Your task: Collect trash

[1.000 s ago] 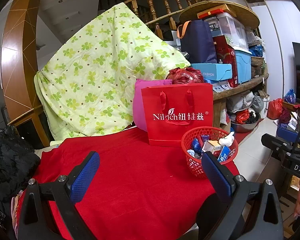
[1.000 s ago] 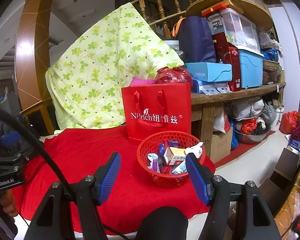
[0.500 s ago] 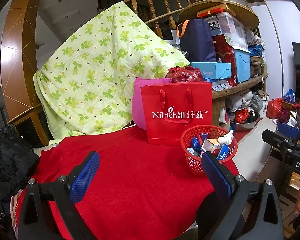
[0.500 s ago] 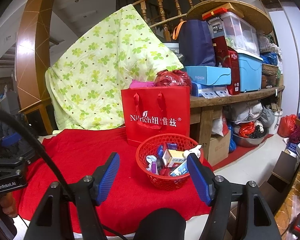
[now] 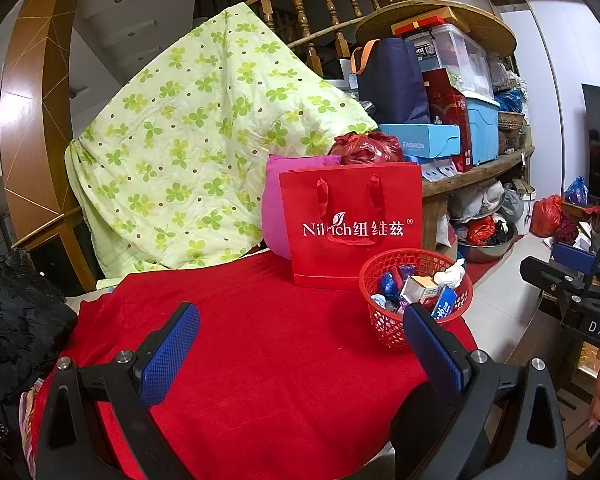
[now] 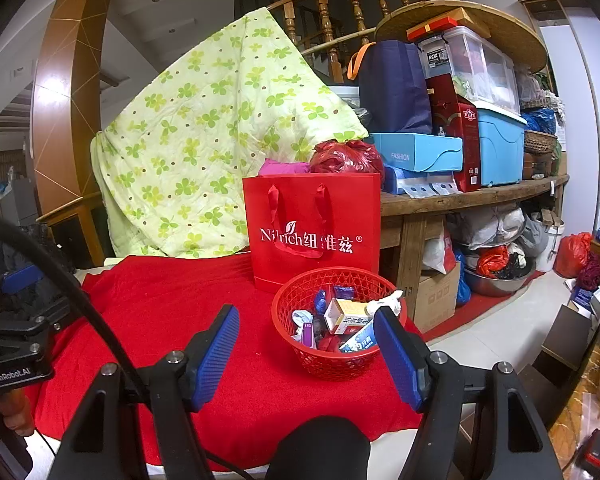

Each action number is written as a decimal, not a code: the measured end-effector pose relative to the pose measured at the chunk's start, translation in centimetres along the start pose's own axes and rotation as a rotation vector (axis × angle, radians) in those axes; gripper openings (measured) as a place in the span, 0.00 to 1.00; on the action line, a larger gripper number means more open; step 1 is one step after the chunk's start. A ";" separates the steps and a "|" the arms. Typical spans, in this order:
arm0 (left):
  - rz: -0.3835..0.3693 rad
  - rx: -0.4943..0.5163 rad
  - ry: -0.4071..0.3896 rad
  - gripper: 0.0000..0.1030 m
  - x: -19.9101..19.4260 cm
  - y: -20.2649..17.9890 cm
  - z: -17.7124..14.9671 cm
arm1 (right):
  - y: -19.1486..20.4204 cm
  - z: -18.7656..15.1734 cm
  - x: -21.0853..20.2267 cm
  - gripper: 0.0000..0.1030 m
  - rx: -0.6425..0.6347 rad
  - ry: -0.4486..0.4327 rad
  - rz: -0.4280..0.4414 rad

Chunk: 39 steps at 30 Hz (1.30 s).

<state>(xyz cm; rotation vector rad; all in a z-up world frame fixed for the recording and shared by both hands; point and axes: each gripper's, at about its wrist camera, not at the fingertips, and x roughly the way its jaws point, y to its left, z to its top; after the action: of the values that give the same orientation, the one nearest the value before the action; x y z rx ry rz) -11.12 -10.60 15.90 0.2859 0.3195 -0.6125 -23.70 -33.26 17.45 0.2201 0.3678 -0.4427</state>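
Observation:
A red mesh basket (image 6: pixel 300 344) stands on the red tablecloth (image 6: pixel 172 304) near the table's right edge. It holds trash: a small box (image 6: pixel 346 315), crumpled white tissue (image 6: pixel 388 301), blue wrappers and a blue-white carton. It also shows in the left wrist view (image 5: pixel 384 330). My right gripper (image 6: pixel 306 356) is open and empty, held in front of the basket. My left gripper (image 5: pixel 302 350) is open and empty above the cloth, left of the basket.
A red paper bag (image 6: pixel 314 232) stands behind the basket, a pink bag (image 5: pixel 274 208) beside it. A green floral quilt (image 5: pixel 204 148) drapes behind. A cluttered wooden shelf (image 6: pixel 472 196) is at right. Black cloth (image 5: pixel 16 320) lies at left.
Both grippers have drawn back and up slightly, so the basket sits a little lower in view. Both stay open and empty.

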 end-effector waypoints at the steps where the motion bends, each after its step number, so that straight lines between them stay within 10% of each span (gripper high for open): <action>1: 0.000 0.000 0.001 0.98 0.0 0.0 0.0 | -0.2 0.2 0.1 0.71 0.000 0.001 -0.001; 39: -0.054 0.034 0.009 0.98 0.5 -0.6 -0.1 | -1.4 0.5 0.8 0.73 -0.007 0.007 -0.015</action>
<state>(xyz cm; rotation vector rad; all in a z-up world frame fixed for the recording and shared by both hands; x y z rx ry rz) -11.06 -11.29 15.54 0.3138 0.3269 -0.6706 -23.53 -34.97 17.42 0.2124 0.3783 -0.4560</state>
